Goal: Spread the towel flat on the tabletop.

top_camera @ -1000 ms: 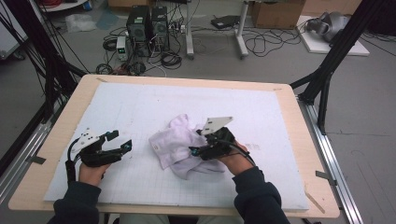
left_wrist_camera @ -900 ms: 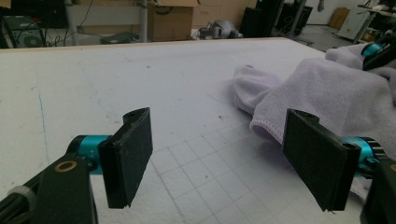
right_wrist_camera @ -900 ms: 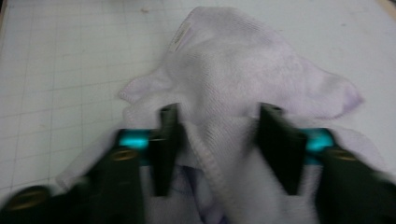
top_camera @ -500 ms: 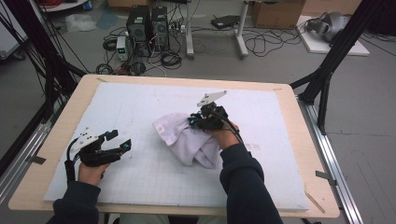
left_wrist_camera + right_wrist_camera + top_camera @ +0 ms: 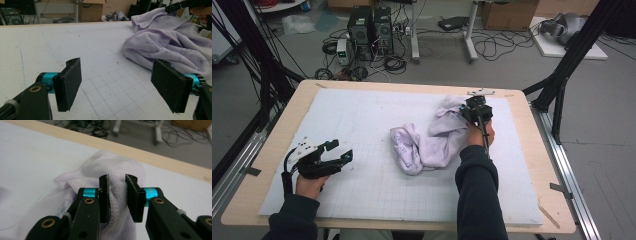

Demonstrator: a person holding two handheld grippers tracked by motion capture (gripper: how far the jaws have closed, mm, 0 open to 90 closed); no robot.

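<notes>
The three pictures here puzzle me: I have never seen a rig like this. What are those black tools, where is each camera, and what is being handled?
A person sits at a table covered by a white gridded mat and holds a hand-operated two-jaw gripper in each hand; there is no robot arm. The high view looks down from above the person's side. The other two pictures come from cameras riding on the grippers, looking along their black jaws. A crumpled lilac cloth lies on the mat. The right gripper has just closed its jaws on a bunched fold of that cloth, near the far edge of the mat, and grips it. The left gripper rests low over the mat with its jaws wide apart and nothing between them; the cloth lies beyond it.
</notes>
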